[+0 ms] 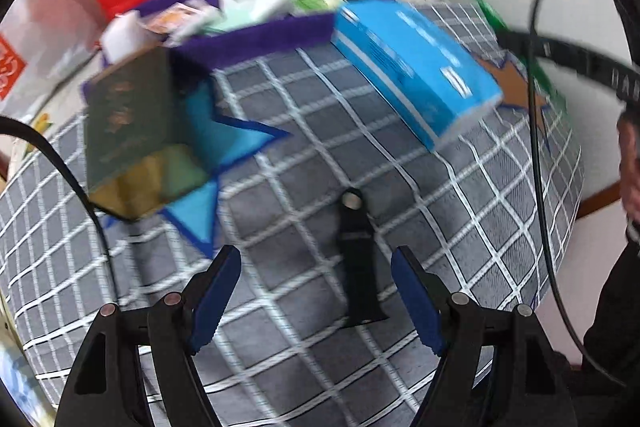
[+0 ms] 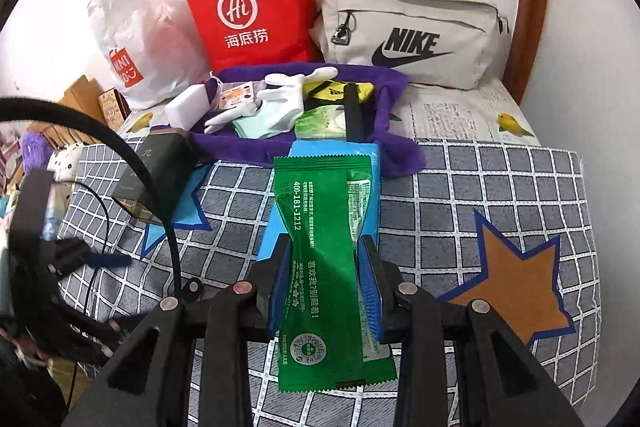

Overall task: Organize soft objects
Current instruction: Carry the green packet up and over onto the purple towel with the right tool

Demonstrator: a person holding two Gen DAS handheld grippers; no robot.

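My right gripper (image 2: 325,247) is shut on a green foil packet (image 2: 320,211), pinching it at its middle so it hangs above the checked cloth. Beyond the packet stands a purple felt tray (image 2: 396,131) that holds white gloves (image 2: 280,95), a green pouch (image 2: 320,125) and a black strap (image 2: 354,111). My left gripper (image 1: 316,293) is open and points down at the cloth. A black strap with a metal stud (image 1: 356,259) lies flat just ahead of its fingers, nearer the right one, and nothing touches it. The purple tray (image 1: 256,35) shows blurred at the top of that view.
A blue box (image 1: 412,67) lies on the grey checked cloth (image 1: 304,155) in front of the tray. A dark green box (image 1: 128,131) stands left of it. Behind the tray are a red paper bag (image 2: 248,11), a white plastic bag (image 2: 132,39) and a beige pouch (image 2: 412,31). Black cables (image 1: 538,147) hang at both sides.
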